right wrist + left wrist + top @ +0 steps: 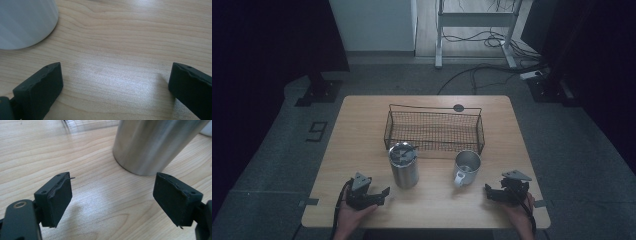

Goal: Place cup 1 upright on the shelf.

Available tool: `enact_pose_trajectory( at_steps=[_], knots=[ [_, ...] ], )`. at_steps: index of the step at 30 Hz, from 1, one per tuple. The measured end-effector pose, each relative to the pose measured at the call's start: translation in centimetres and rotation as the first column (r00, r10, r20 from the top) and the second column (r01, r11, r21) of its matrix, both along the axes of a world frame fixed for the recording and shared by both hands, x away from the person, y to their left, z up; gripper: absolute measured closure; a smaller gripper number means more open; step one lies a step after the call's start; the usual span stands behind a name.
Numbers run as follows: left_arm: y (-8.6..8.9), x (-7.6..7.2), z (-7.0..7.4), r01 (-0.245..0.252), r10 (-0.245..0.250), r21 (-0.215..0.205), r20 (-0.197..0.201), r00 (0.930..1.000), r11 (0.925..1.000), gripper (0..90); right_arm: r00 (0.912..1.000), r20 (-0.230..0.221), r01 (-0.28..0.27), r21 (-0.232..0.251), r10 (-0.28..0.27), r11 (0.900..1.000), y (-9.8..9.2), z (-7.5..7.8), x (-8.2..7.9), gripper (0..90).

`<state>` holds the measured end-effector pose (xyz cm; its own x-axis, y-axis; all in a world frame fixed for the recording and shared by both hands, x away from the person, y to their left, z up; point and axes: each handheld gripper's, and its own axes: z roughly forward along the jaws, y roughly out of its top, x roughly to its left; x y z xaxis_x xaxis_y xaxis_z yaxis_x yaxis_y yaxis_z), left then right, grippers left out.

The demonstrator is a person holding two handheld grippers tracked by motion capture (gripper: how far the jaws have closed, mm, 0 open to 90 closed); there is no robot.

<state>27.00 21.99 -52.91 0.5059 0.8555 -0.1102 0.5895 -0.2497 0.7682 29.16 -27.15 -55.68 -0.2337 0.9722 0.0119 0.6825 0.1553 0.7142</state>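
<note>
I hold my left hand-held gripper (384, 192) near the surface's (362, 130) near-left corner and my right hand-held gripper (488, 189) near its near-right corner, both low over the wood, each with its jaws spread wide and nothing between them.

From the high view I can take in the whole layout: a wire basket (434, 131) sits toward the far edge at the middle, a tall steel tumbler (404, 165) stands just in front of its left end, and a steel mug (467, 167) stands in front of its right end, handle turned toward the near edge.

My left gripper view adds the close detail: the tumbler's (155, 142) brushed wall rises just beyond my open jaws, slightly right of the gap, with a strip of basket mesh at the top edge. My right gripper view shows the mug (25, 22) as a pale curved wall at the upper left, well off the line between the jaws, over bare wood grain.
</note>
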Motion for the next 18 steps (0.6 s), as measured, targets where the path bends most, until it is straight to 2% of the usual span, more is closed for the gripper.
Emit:
enact_pose_trajectory(
  at_steps=[3, 15, 17, 18],
  knots=[
    [0.09, -0.36, 0.43, 0.004, -0.004, -0.024, 0.021, 0.9998, 0.9997, 17.1, 1.0000, 0.000, 0.000, 0.000, 0.000, 1.000, 0.00, 0.00, 0.01, 0.0],
    [0.01, -0.81, 0.51, -0.005, 0.007, -0.036, 0.042, 0.9991, 0.9994, 16.9, 1.0000, 0.000, 0.002, 0.000, -0.002, 1.000, -0.05, 0.00, 0.06, 0.0],
    [0.10, -0.72, 0.41, -0.007, 0.008, -0.029, 0.040, 0.9992, 0.9996, 16.3, 1.0000, 0.000, 0.001, 0.001, -0.001, 1.000, -0.10, 0.00, 0.12, 0.0],
    [0.19, -0.69, 0.32, -0.016, 0.017, -0.021, 0.052, 0.9985, 0.9997, 17.1, 1.0000, 0.001, -0.004, 0.002, 0.004, 1.000, -0.17, -0.01, 0.19, 0.0]
  ],
)
